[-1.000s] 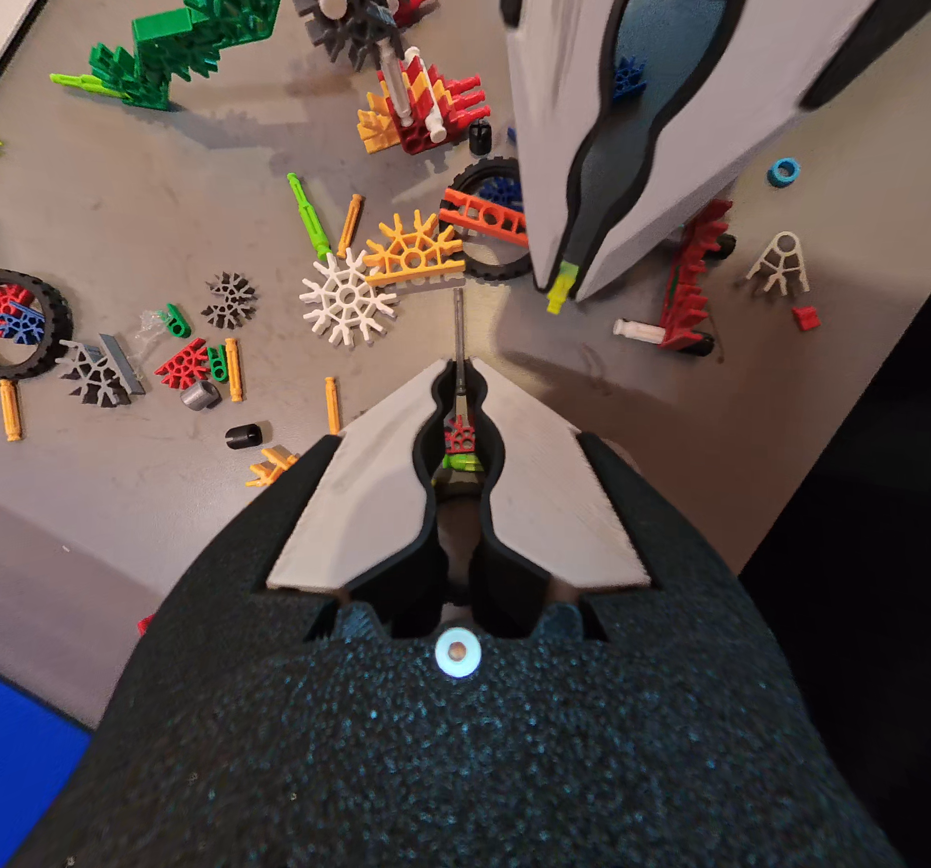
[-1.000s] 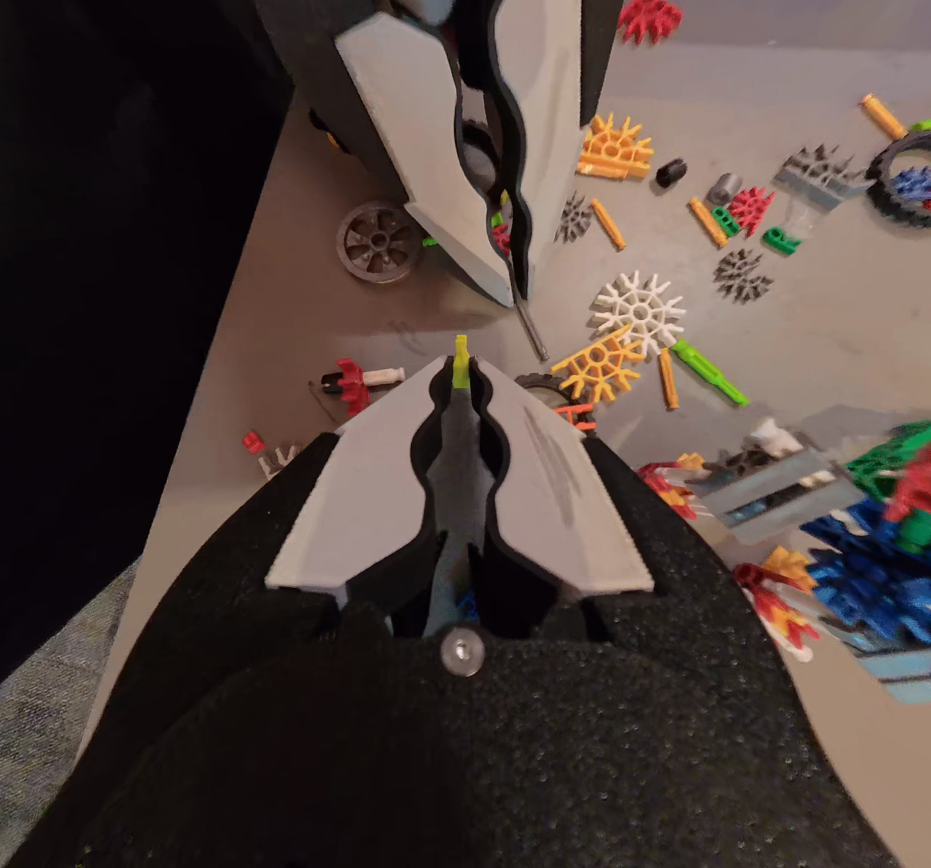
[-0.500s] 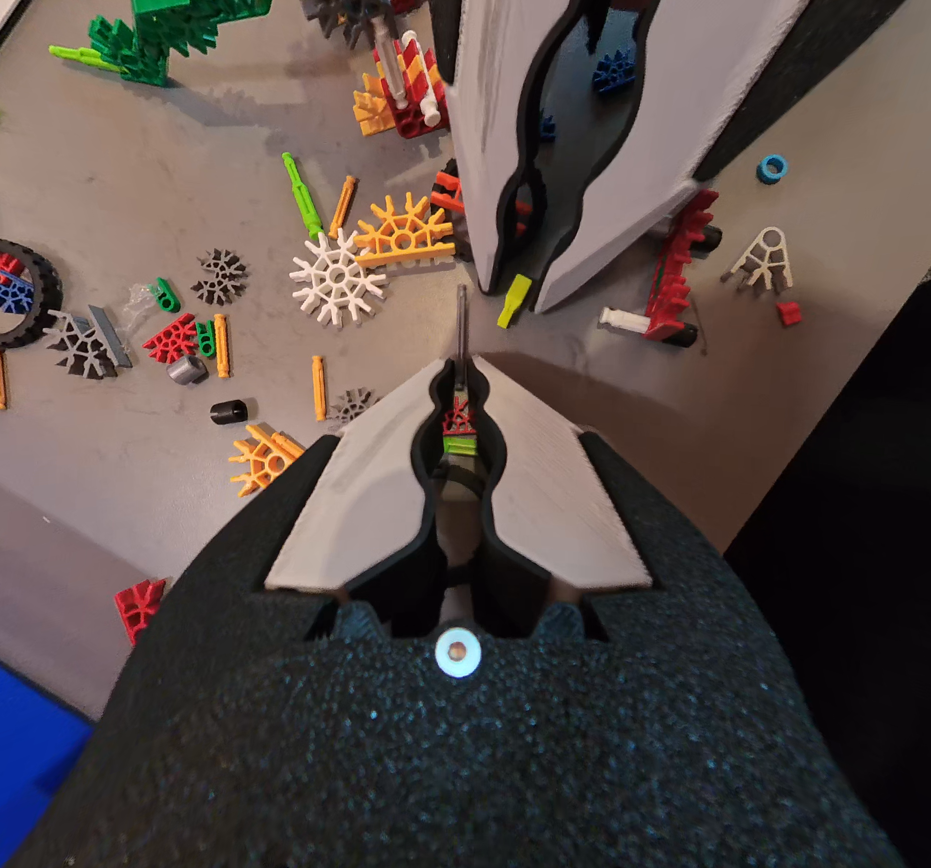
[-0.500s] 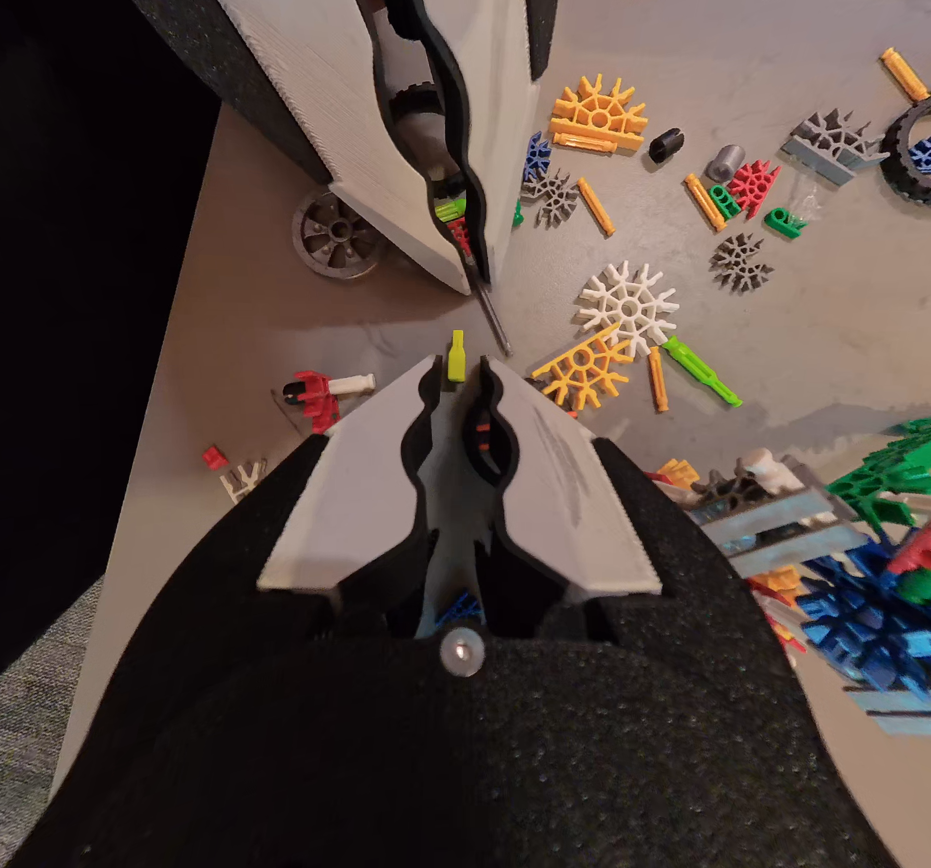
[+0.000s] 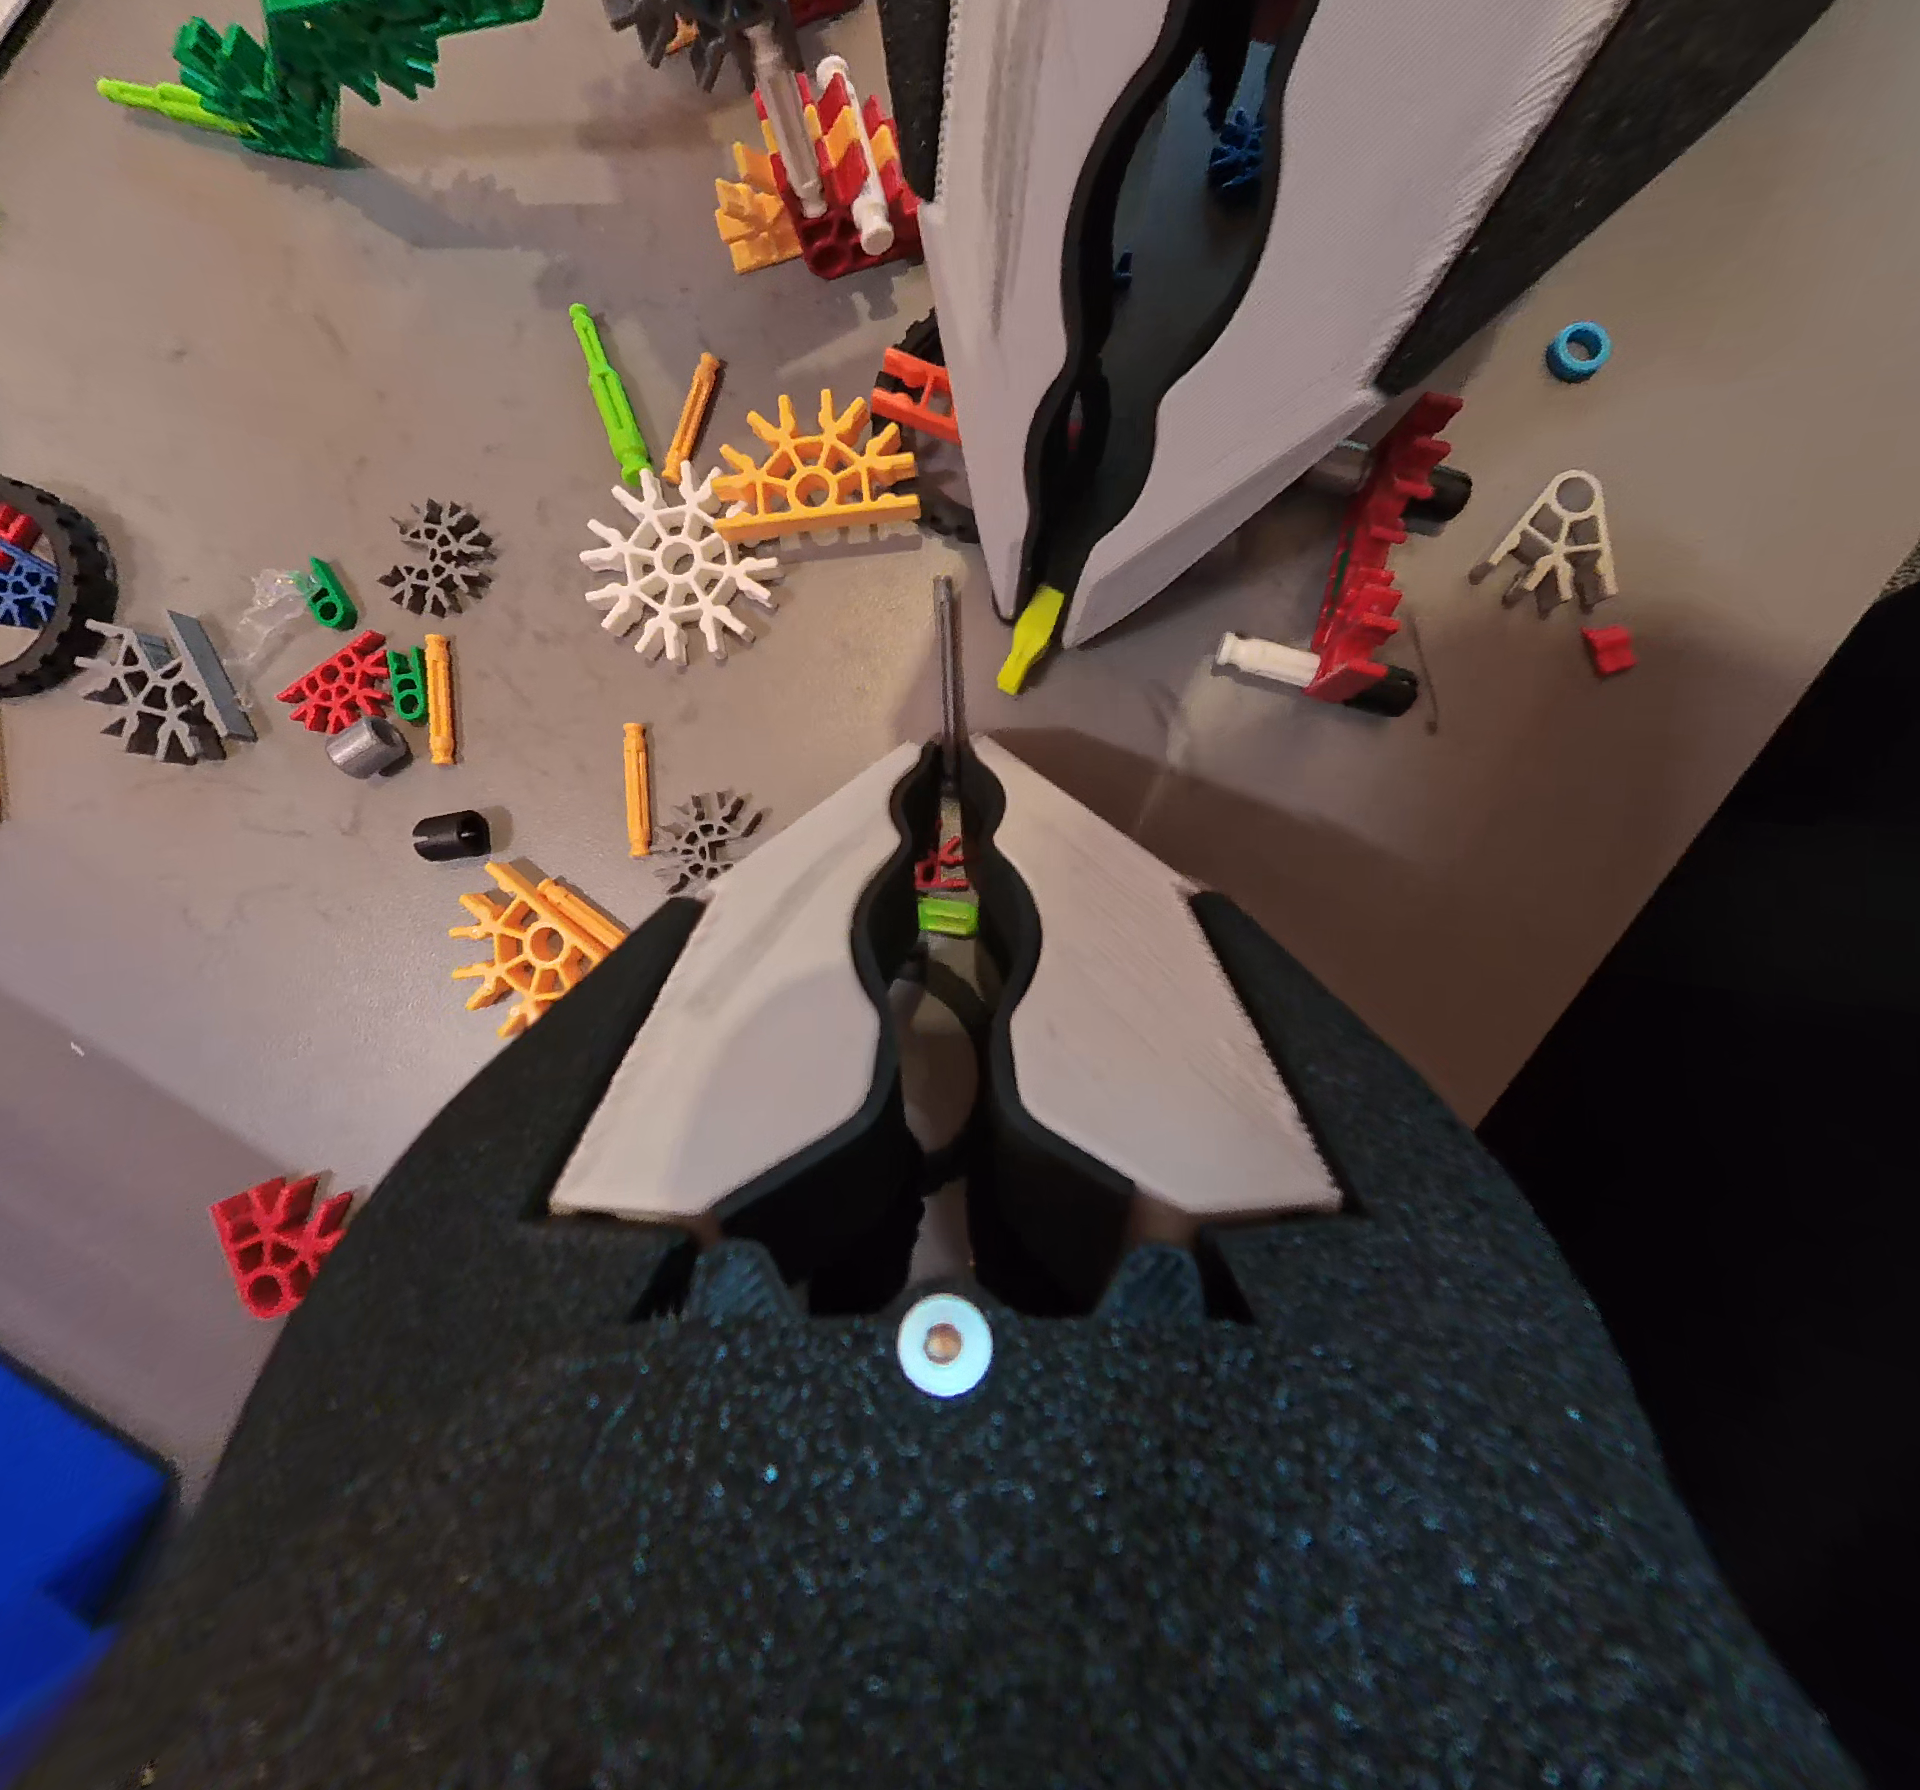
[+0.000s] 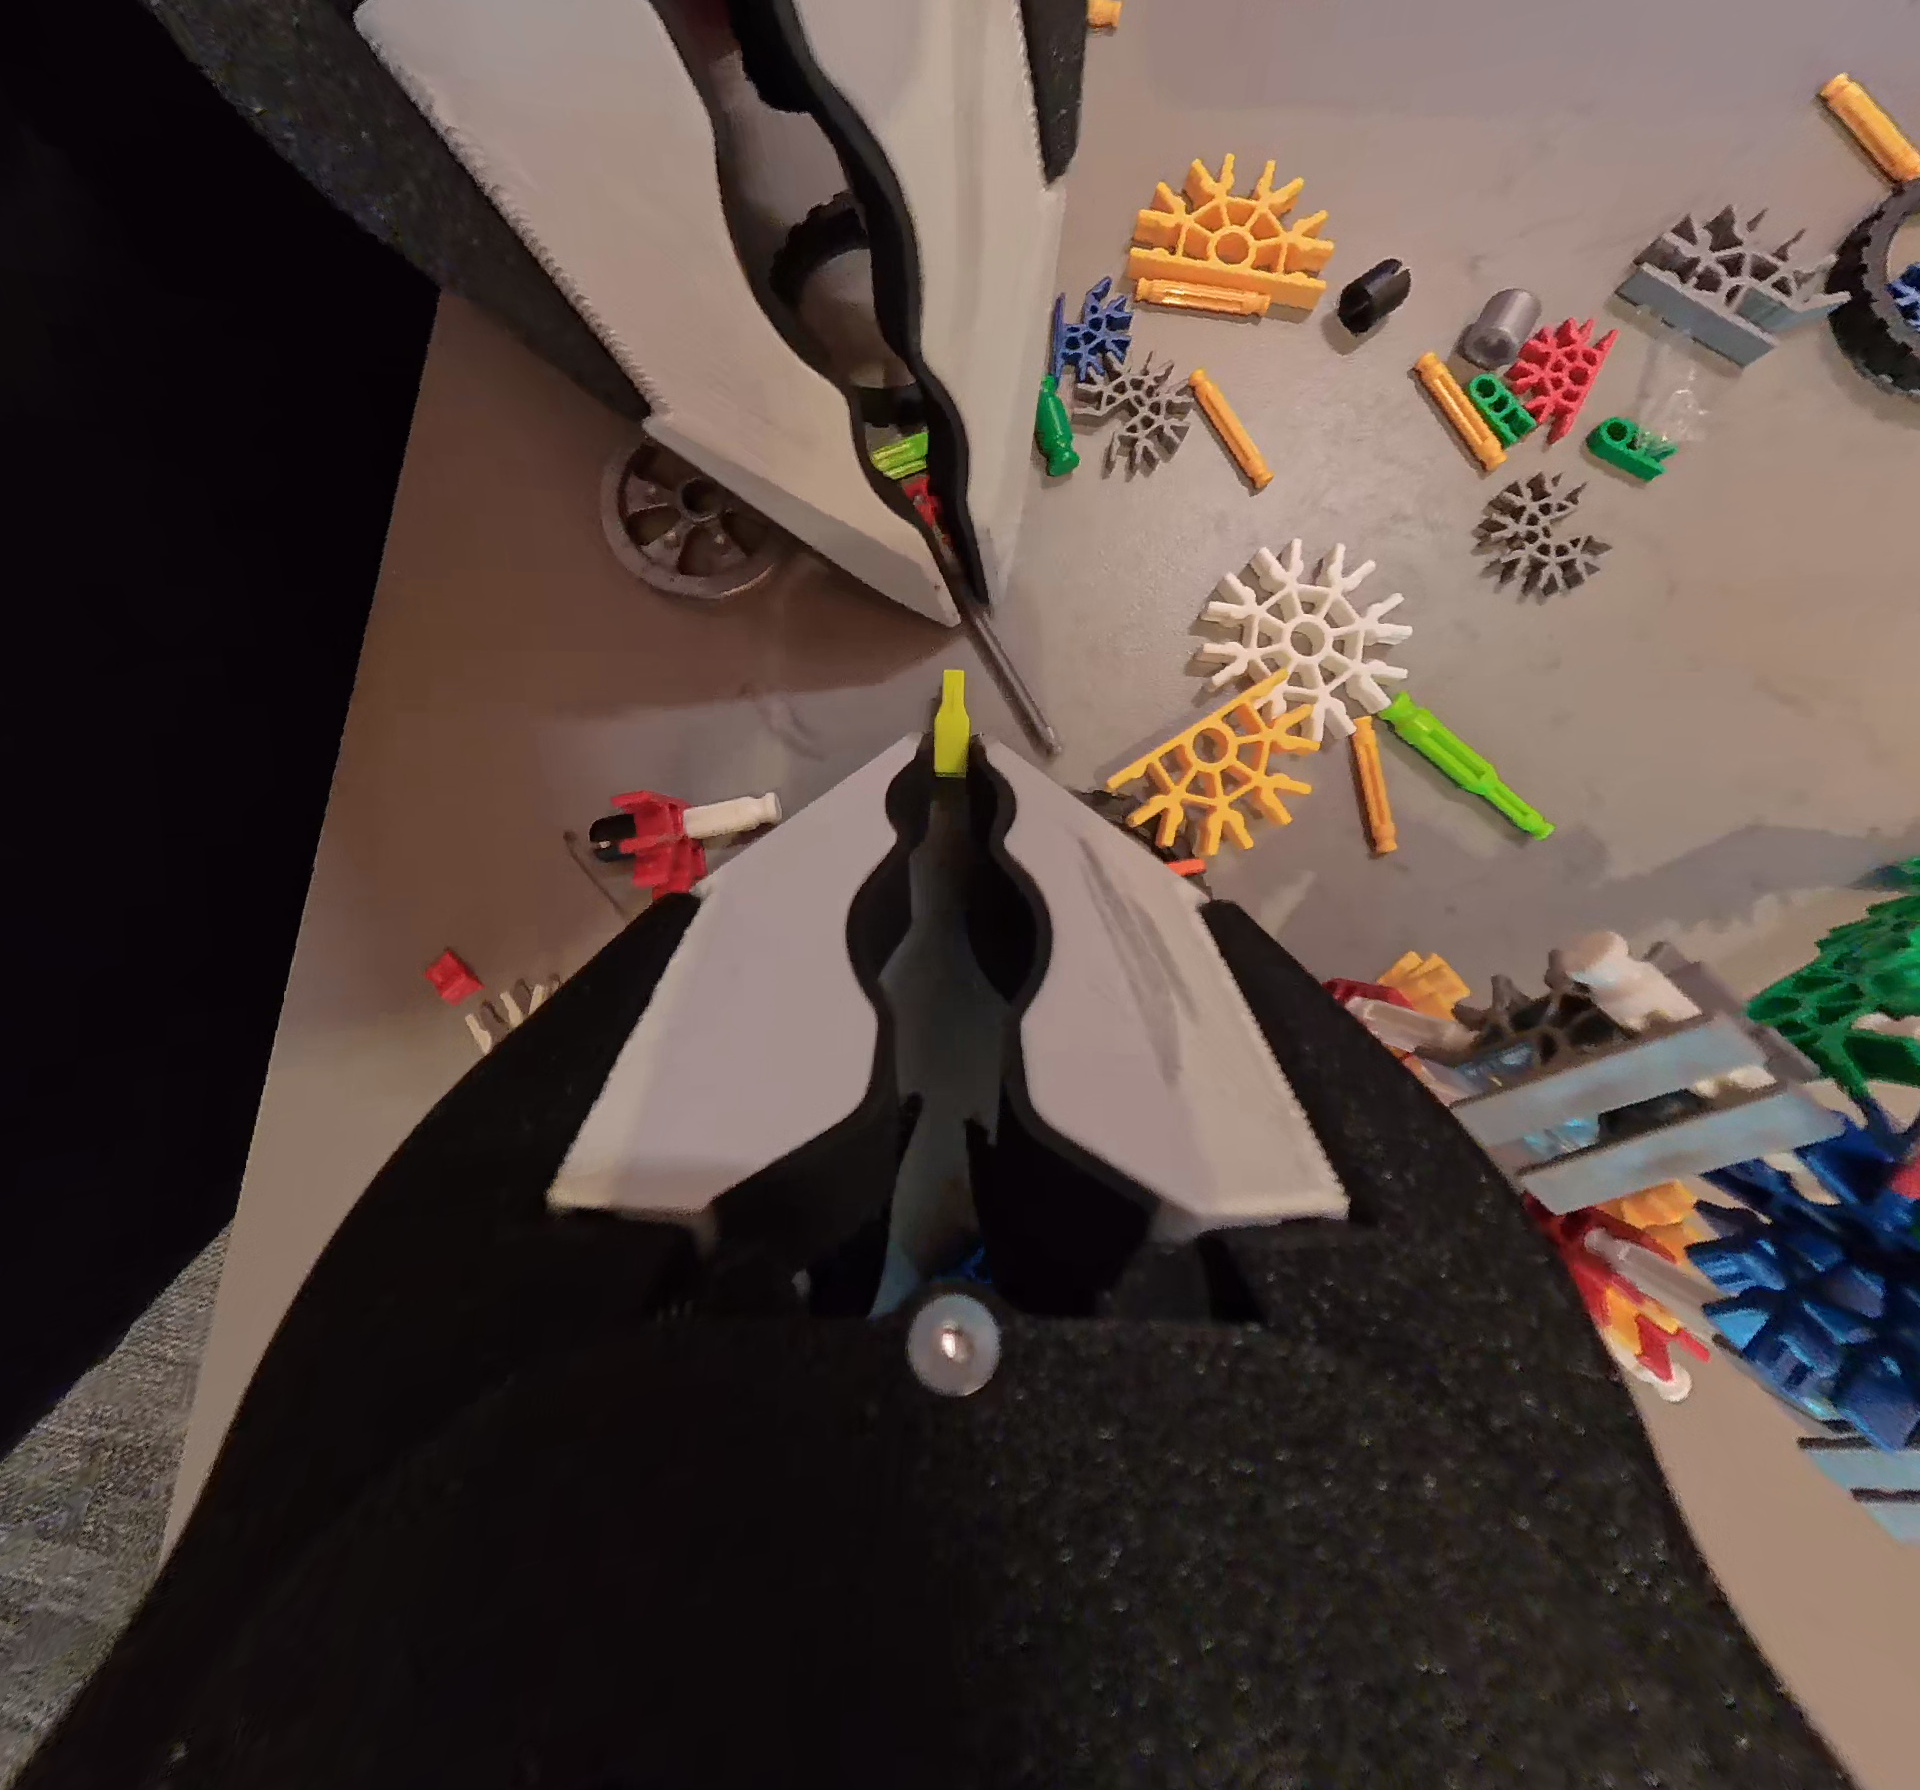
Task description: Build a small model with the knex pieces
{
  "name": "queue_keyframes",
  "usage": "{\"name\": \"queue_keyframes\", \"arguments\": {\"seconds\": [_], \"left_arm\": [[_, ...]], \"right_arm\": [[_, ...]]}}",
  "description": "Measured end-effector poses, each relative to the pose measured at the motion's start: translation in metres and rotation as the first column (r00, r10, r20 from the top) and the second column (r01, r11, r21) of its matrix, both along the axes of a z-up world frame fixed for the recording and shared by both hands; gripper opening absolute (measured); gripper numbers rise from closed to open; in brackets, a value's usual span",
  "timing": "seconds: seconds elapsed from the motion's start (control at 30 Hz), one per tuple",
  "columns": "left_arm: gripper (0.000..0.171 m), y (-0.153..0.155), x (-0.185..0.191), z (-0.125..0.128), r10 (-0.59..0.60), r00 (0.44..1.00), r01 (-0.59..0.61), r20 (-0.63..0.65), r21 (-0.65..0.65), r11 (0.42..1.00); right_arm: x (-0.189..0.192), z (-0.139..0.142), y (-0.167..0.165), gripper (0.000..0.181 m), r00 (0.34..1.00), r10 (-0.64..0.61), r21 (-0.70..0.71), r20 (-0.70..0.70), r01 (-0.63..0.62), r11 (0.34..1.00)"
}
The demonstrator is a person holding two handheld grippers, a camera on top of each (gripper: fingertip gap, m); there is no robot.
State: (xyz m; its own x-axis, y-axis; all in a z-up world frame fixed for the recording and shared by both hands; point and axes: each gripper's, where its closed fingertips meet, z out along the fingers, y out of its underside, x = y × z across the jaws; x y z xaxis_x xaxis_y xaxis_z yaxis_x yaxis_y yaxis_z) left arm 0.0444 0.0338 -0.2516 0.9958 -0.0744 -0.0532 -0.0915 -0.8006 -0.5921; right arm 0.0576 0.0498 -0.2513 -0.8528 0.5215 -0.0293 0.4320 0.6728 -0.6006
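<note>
The left hand-held gripper (image 5: 948, 753) is clenched on a small assembly: a thin grey rod (image 5: 943, 644) comes out beyond its fingertips, and a red connector (image 5: 940, 865) with a lime-green piece (image 5: 948, 914) sits deeper between the jaws. The right hand-held gripper (image 6: 951, 753) is clenched on a short yellow-green rod (image 6: 951, 722), of which only the flared end shows past the tips. The two rod ends are near each other but apart, above the grey table (image 5: 312, 369).

The risk, as I judge it, is that either piece slips or turns in the grip, because both are thin and are held close to their ends; a small sideways push of one rod on the other could also knock it out.

Just beyond the left hand-held gripper's tips, to their left, lie a white snowflake connector (image 5: 675, 566) and a yellow half-round connector (image 5: 821, 483). To their right lies a red connector strip with a white rod (image 5: 1361, 556). Farther ahead on the left stands a green construction (image 5: 343, 15).
</note>
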Motion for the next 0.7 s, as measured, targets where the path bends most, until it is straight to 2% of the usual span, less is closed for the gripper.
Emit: {"name": "queue_keyframes", "arguments": {"seconds": [0.33,0.7], "left_arm": [[0.0,0.0003,0.0035,0.002,0.06,0.998,-0.061,0.032,0.024,0.998],[0.0,0.0041,0.0098,0.0031,0.058,0.997,-0.059,0.048,0.036,0.998]], "right_arm": [[-0.007,0.0,0.0004,0.005,0.998,-0.064,-0.003,0.0,0.064,0.998],[-0.0084,0.0,-0.0004,0.005,0.997,-0.077,0.003,-0.016,0.077,0.997]]}}
